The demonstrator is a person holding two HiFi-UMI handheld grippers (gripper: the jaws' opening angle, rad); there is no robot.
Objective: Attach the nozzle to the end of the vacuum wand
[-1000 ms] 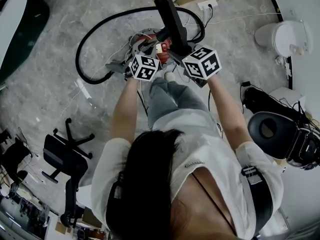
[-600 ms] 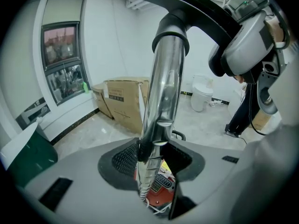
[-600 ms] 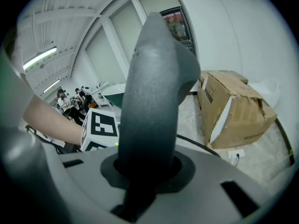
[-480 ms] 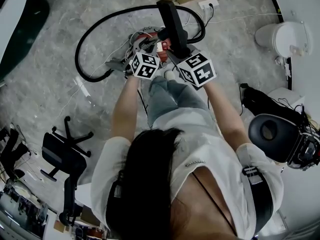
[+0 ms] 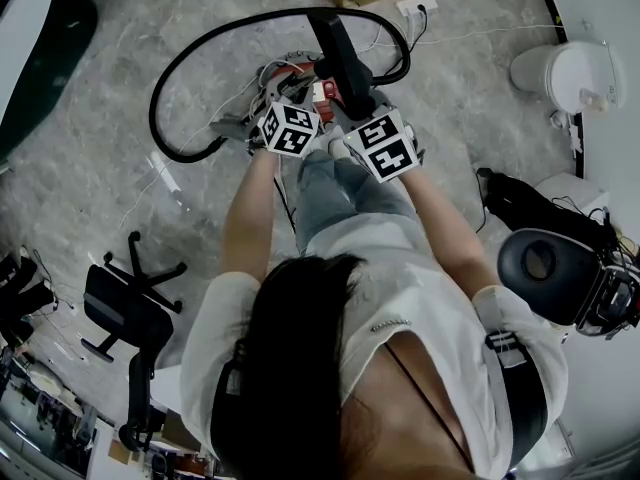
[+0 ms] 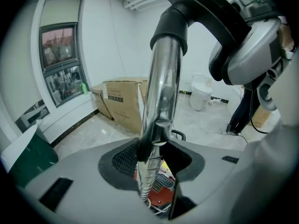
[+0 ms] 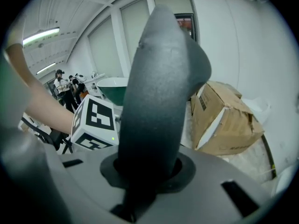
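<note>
The chrome vacuum wand [image 6: 161, 92] stands upright between the jaws of my left gripper [image 6: 152, 171], which is shut on it. A black collar [image 6: 170, 27] joins its top to the black hose [image 5: 190, 78]. My right gripper [image 7: 145, 171] is shut on the dark grey nozzle [image 7: 159, 87], which sticks up and away from it. In the head view the nozzle [image 5: 340, 48] slants over the red vacuum body [image 5: 290, 73]. There the left gripper [image 5: 300, 96] and the right gripper [image 5: 355, 103] sit side by side, their marker cubes nearly touching.
Cardboard boxes [image 6: 124, 101] stand by the wall, with a white bin [image 5: 560, 73] and a power strip [image 5: 415, 10] near them. A black office chair [image 5: 130, 308] is at the left and a black round device [image 5: 545, 263] at the right. People stand far off [image 7: 63, 90].
My right gripper has rolled and shifted left and nearer, closing on the left gripper; the nozzle has swung with it. The left gripper and the wand have stayed put.
</note>
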